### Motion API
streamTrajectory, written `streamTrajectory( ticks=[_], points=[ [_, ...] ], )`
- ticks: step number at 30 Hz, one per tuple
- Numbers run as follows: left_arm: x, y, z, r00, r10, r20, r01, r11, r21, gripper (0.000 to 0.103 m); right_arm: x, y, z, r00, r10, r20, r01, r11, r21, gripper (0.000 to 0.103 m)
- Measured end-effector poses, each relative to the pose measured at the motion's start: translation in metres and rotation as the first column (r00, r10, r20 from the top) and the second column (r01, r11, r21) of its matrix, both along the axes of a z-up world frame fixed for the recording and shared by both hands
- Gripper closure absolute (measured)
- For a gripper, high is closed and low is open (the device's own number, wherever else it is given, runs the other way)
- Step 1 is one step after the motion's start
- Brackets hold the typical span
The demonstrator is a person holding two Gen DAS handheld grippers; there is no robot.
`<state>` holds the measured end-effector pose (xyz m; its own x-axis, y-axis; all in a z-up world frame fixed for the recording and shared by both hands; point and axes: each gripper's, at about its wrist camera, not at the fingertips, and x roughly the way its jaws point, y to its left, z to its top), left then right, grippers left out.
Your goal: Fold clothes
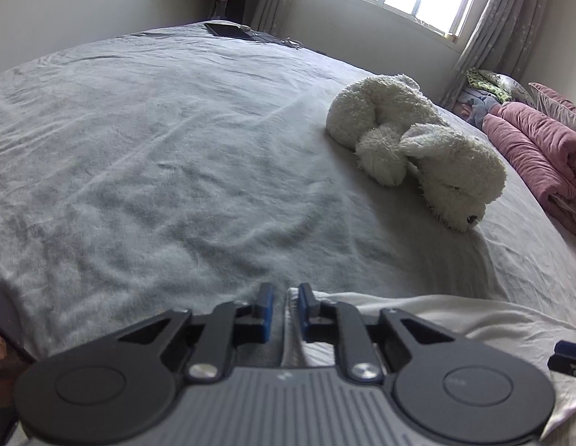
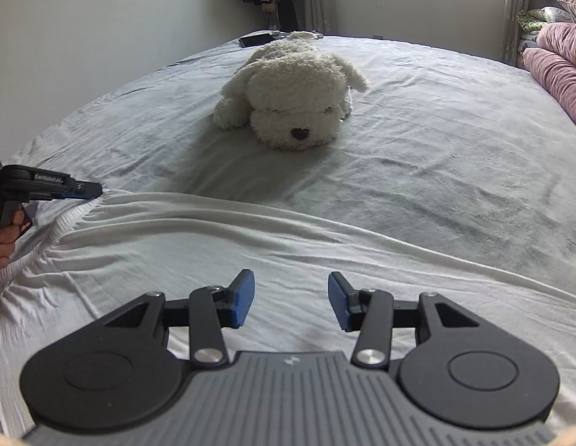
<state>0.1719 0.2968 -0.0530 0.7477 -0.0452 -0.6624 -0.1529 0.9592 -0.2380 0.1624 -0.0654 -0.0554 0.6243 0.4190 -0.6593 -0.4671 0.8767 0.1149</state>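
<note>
One corner of the white garment (image 2: 250, 230), near the plush dog (image 2: 291, 104), is clamped by left gripper (image 1: 286, 297) for tension; right gripper (image 2: 291, 297) jaws released.

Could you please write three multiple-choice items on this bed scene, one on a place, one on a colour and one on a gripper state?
1. Where does the plush dog lie?
A. On the grey bedsheet, beyond the white garment
B. On top of the white garment
C. On the pink quilt

2. What colour are the gripper finger pads?
A. Red
B. Blue
C. Green

3. What state is the left gripper in?
A. Wide open above the dog
B. Open, touching nothing
C. Shut on the white garment's edge

Answers: 1 A, bare sheet separates the dog from the garment; 2 B, the pads show blue in both views; 3 C, the right wrist view shows it pinching the bunched hem, while the right gripper hangs open.
</note>
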Motion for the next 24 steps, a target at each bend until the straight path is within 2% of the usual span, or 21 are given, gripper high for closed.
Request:
streamTrajectory(
  ticks=[6,11,14,17,18,19,20,21,24],
  points=[
    [-0.005,-0.011,0.002,0.997,0.038,0.067,-0.047,0.99,0.134,0.103,0.035,-0.008,-0.004,1.0,0.001,0.011,0.0,0.997,-0.077,0.055],
    [-0.008,-0.003,-0.003,0.994,0.073,0.078,-0.081,0.991,0.109,0.103,0.061,-0.005,-0.006,1.0,0.023,0.005,-0.022,0.993,-0.119,0.055],
    [-0.009,0.009,-0.002,0.995,0.069,0.068,-0.071,0.997,0.019,0.103,0.072,0.001,-0.01,0.998,0.049,-0.029,-0.053,0.986,-0.16,0.055],
    [-0.011,0.021,0.001,0.995,0.071,0.069,-0.064,0.993,-0.098,0.098,0.072,0.007,-0.013,0.996,0.081,-0.034,-0.086,0.976,-0.199,0.059],
    [-0.012,0.024,0.003,0.995,0.071,0.073,-0.061,0.99,-0.13,0.091,0.072,0.008,-0.013,0.995,0.088,-0.037,-0.094,0.975,-0.201,0.065],
    [-0.012,0.026,0.004,0.995,0.066,0.074,-0.054,0.986,-0.157,0.08,0.072,0.009,-0.013,0.995,0.094,-0.041,-0.101,0.974,-0.203,0.07],
    [-0.011,0.026,0.004,0.996,0.055,0.071,-0.042,0.984,-0.176,0.074,0.072,0.011,-0.014,0.994,0.1,-0.044,-0.107,0.973,-0.206,0.072],
    [-0.01,0.025,0.004,0.997,0.042,0.066,-0.028,0.981,-0.192,0.07,0.072,0.012,-0.014,0.993,0.106,-0.047,-0.113,0.972,-0.208,0.075],
    [-0.004,0.014,0.002,1.0,-0.003,0.029,0.009,0.981,-0.192,0.07,0.07,0.017,-0.015,0.994,0.107,-0.038,-0.113,0.97,-0.215,0.088]
  ],
)
